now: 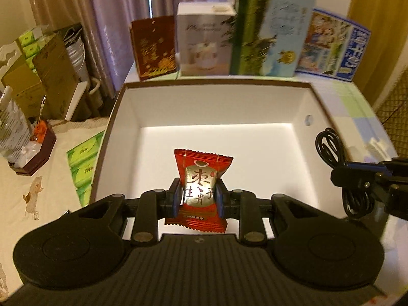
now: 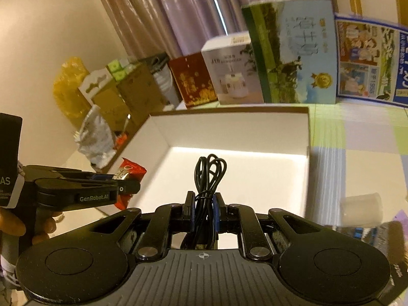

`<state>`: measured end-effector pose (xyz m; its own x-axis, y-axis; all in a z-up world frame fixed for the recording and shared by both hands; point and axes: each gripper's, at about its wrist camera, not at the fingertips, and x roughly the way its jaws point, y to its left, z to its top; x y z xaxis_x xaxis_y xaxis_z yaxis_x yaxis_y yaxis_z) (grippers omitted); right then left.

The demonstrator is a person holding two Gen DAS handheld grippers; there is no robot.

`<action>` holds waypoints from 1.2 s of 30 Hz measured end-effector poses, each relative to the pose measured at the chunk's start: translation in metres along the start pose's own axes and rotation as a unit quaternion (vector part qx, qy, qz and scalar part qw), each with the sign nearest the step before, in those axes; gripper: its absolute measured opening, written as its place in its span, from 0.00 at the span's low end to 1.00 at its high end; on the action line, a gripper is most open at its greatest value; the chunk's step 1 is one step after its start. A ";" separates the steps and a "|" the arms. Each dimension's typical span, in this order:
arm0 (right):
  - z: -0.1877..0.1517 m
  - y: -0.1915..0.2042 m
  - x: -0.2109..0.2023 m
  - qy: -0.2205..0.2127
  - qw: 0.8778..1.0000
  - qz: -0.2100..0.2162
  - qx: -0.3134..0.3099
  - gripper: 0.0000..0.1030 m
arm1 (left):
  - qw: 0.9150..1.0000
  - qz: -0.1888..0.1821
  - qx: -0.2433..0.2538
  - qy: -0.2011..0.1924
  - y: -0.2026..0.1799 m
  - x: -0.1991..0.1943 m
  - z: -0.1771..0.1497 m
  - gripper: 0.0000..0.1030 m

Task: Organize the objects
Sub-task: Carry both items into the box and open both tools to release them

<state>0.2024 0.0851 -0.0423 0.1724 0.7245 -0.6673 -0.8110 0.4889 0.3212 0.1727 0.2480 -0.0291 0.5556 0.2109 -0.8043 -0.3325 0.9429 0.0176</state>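
Carrying two things at once, we hold a red foil snack packet between the pads of the left tongs, jaws narrow and pinching its puffed middle, and it hangs over the open white box just ahead. The right tongs are clamped tight on a coiled black cable, loops sticking up past the tips, also over the box floor.

The packet is slick, crinkled and air-filled, so we judge it could squirt out of the pinch or twist sideways if we squeeze unevenly. The cable is springy; on release the bundle may uncoil, snag a pad, or flop over the box's thin cardboard wall.

Beyond the far rim, stiff printed cartons stand in a row. A careless sweep forward could topple them. Left of our left tongs lies a green tissue pack.
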 end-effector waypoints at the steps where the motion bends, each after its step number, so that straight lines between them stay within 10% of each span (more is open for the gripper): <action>1: 0.000 0.001 0.006 0.006 1.000 -0.005 -0.001 0.10 | 1.000 0.001 -0.001 0.006 0.005 0.005 0.000 0.22; 16: -0.006 -0.001 0.080 0.091 0.995 -0.032 0.007 0.10 | 0.996 0.002 0.005 0.089 0.027 0.073 -0.005 0.22; 28: -0.007 -0.001 0.090 0.095 0.995 -0.035 0.016 0.10 | 0.997 -0.004 0.016 0.074 0.028 0.069 -0.001 0.48; 30: -0.005 0.000 0.087 0.088 0.995 -0.041 0.013 0.17 | 0.997 -0.005 0.017 0.071 0.027 0.067 0.002 0.53; 32: -0.005 0.001 0.083 0.079 0.996 -0.045 0.009 0.49 | 0.998 -0.004 0.019 0.067 0.025 0.066 0.002 0.63; 36: -0.007 0.005 0.068 0.060 0.997 -0.050 -0.001 0.55 | 0.998 -0.004 0.024 0.053 0.023 0.058 0.003 0.71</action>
<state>0.2066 0.1338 -0.0908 0.1846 0.6092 -0.7713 -0.7939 0.5550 0.2484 0.1999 0.2827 -0.0734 0.4733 0.1763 -0.8631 -0.2896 0.9565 0.0365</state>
